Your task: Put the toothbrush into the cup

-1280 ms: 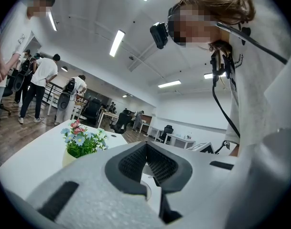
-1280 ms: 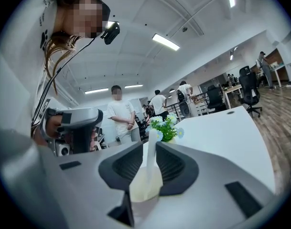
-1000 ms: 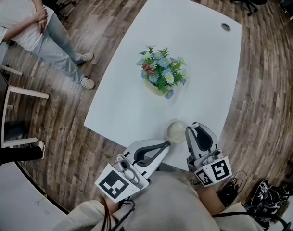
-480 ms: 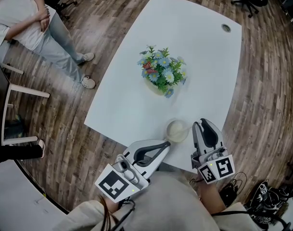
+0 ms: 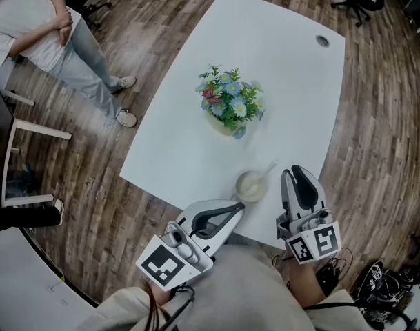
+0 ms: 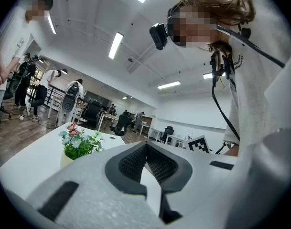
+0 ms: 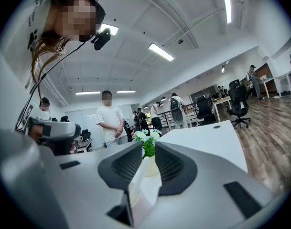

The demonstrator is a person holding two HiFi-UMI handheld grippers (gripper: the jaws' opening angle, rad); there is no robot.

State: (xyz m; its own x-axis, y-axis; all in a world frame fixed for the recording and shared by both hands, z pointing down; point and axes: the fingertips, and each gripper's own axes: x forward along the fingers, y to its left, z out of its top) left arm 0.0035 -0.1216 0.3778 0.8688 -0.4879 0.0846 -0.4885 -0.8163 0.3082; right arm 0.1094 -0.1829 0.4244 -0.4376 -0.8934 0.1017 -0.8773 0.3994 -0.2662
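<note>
One toothbrush (image 5: 267,169) now in cup (image 5: 251,185) — right gripper (image 5: 296,174) backed off, jaws parted; left gripper (image 5: 235,209), jaws together.

Table (image 5: 285,74): smooth white top, faint sheen. Floor (image 5: 382,129): grained wood planks. Left gripper (image 5: 237,208) and right gripper (image 5: 299,176): matt white plastic shells, finely speckled up close. Pads (image 7: 127,165): dark, ribbed, rubber-like. Cup (image 5: 252,185): pale, smooth. Toothbrush (image 5: 268,169): material not discernible. Flowers (image 5: 230,102): matt petals and leaves.
</note>
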